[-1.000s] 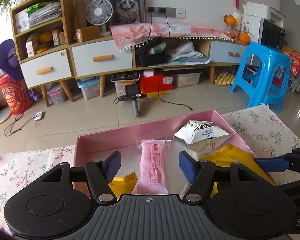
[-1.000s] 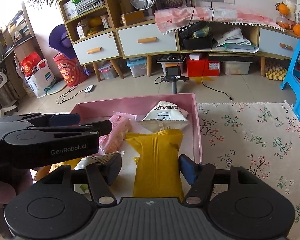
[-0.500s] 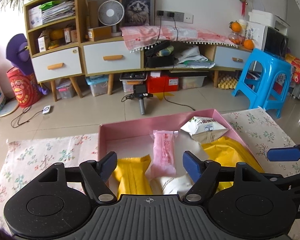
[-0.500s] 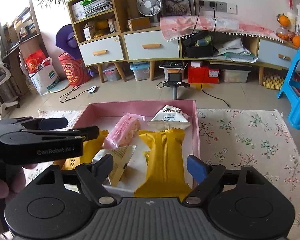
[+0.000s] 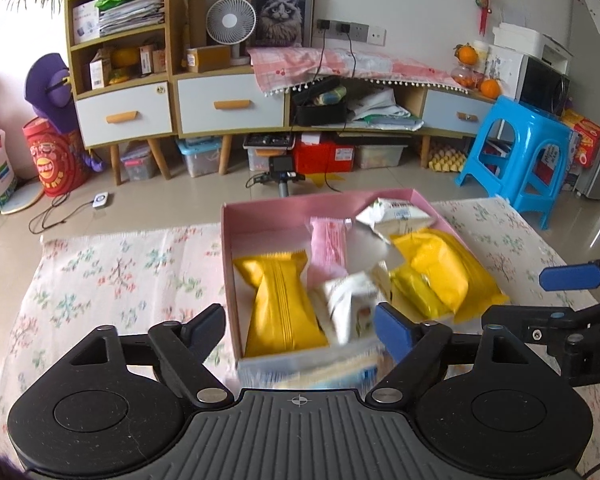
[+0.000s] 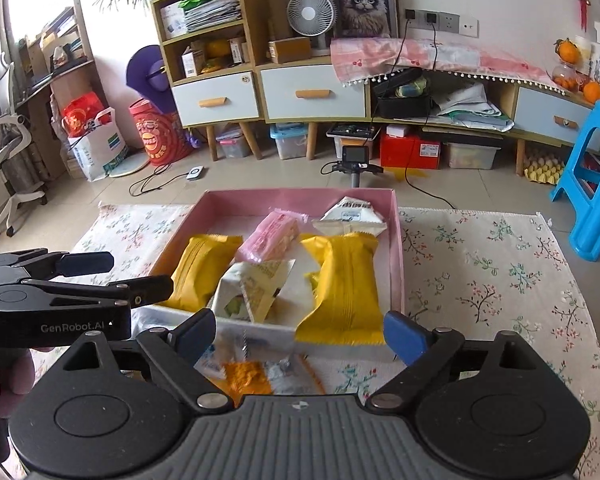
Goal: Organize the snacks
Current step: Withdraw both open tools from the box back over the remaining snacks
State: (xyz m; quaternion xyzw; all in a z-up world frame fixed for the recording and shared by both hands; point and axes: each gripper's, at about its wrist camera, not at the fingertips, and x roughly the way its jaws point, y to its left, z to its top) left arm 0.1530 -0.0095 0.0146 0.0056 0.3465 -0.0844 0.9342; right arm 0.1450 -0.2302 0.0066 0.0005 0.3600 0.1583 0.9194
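"GenRobot.AI" on left claw [image 6: 112, 274]

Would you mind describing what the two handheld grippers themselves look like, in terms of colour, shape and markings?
Both are matte black. The left gripper and right gripper each have a ribbed grey-black front plate with a small crosshair mark, two round discs at the sides, silver pivot pins, and angular linkages ending in blue fingertips. Seen from the side, the left one bears white "GenRobot.AI" lettering.

A blue plastic stool [image 5: 516, 148] stands near the floral tablecloth [image 6: 496, 264]; a white fan [image 6: 311, 14] and cat portrait [image 6: 362, 4] top the cabinet.
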